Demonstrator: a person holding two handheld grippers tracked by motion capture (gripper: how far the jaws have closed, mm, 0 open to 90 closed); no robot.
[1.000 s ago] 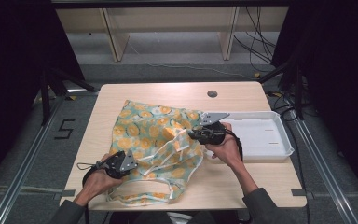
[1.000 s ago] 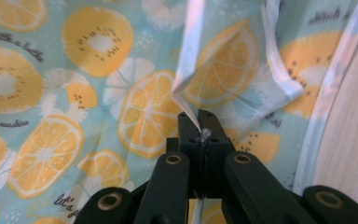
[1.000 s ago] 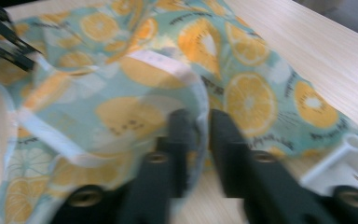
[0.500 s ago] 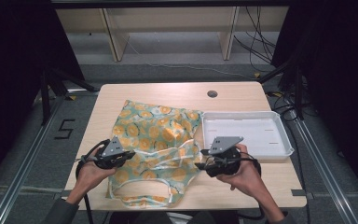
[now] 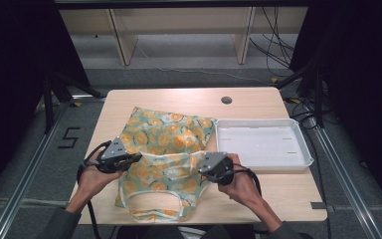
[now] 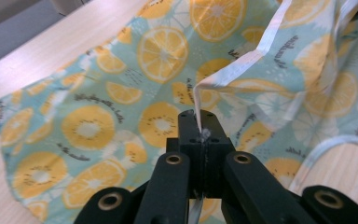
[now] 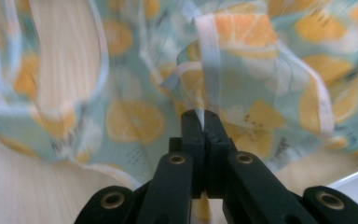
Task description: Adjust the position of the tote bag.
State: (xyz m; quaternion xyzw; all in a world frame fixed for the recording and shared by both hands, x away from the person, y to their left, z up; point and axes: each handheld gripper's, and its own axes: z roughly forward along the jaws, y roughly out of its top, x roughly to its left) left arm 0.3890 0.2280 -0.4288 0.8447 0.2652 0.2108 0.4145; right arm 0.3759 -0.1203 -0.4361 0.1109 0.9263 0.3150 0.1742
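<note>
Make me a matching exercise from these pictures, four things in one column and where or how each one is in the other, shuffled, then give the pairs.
Things
1. left gripper
2. right gripper
3. white tray
4. round hole

Places or states
A. empty, on the table right of the garment
B. near the table's far edge
C. shut on the garment's white hem at its left side
D. shut on the garment's white hem next to the tray

Pairs: 1-C, 2-D, 3-A, 4-B

The lemon-print garment lies spread on the wooden table.
</note>
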